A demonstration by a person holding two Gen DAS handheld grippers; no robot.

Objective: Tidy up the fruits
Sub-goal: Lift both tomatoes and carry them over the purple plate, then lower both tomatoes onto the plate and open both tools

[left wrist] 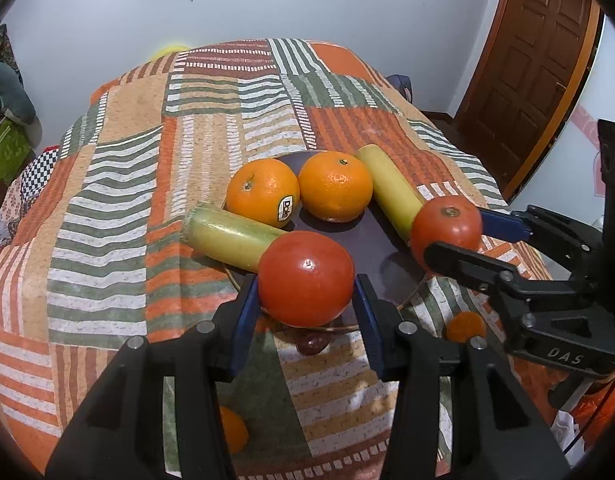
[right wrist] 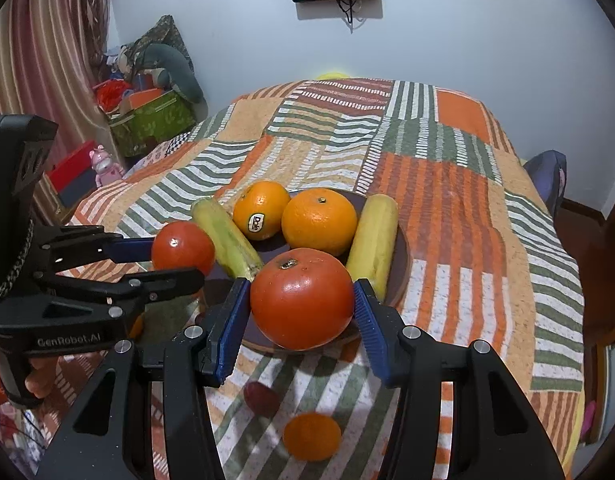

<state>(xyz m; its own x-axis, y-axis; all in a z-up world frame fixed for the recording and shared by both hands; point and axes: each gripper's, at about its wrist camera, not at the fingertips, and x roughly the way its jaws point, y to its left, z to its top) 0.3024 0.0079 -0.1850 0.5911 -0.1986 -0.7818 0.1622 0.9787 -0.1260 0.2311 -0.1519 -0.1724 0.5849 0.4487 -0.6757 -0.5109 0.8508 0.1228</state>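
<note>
A dark round plate (left wrist: 371, 236) (right wrist: 401, 256) on the patchwork cloth holds two oranges (left wrist: 334, 186) (right wrist: 318, 222), one with a Dole sticker (left wrist: 263, 192) (right wrist: 260, 210), and two yellow-green banana pieces (left wrist: 389, 190) (right wrist: 373, 238) at its sides. My left gripper (left wrist: 305, 292) is shut on a red tomato (left wrist: 306, 279) over the plate's near rim; it shows in the right wrist view (right wrist: 179, 258) too. My right gripper (right wrist: 301, 300) is shut on another red tomato (right wrist: 302, 298), also seen in the left wrist view (left wrist: 446, 230).
A small mandarin (right wrist: 312, 436) (left wrist: 465, 326) and a dark red fruit (right wrist: 261, 398) (left wrist: 312, 343) lie on the cloth in front of the plate. Another mandarin (left wrist: 232, 428) lies nearer. A wooden door (left wrist: 527, 64) stands right; boxes and toys (right wrist: 147, 116) lie left.
</note>
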